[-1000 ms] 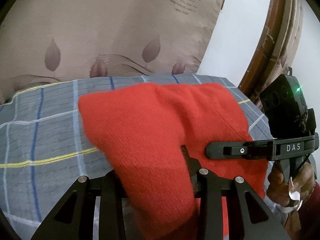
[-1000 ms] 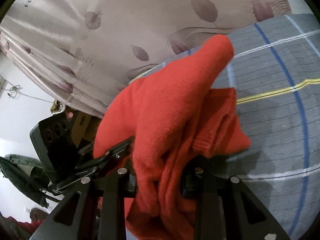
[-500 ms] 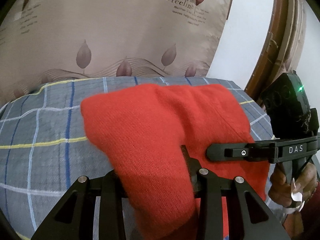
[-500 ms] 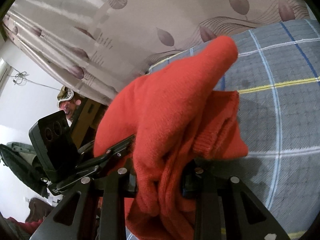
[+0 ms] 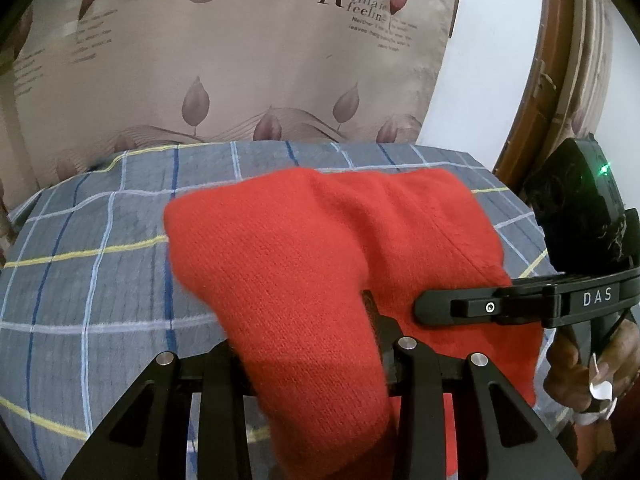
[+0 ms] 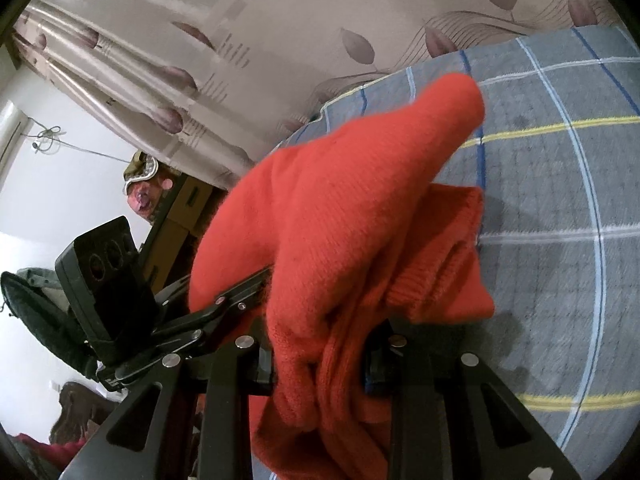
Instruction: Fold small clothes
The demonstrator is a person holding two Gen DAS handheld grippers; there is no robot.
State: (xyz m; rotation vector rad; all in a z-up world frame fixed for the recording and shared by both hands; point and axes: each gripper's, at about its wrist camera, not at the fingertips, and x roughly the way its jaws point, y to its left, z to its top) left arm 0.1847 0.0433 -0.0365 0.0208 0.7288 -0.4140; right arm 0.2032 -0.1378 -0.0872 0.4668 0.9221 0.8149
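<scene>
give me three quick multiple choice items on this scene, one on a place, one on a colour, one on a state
1. Where is the right gripper in the left wrist view?
A. to the right of the red knit garment
B. to its left
C. out of view

2. What colour is the surface under the garment?
A. plain white
B. grey checked cloth with blue, white and yellow lines
C. green stripes

3. What state is the left gripper in?
A. open, clear of the garment
B. lying on the cloth
C. shut on the garment

Answers:
1. A, its black body with the letters DAS reaches in from the right edge.
2. B, the checks show in both views.
3. C, the knit is bunched between its fingers.
</scene>
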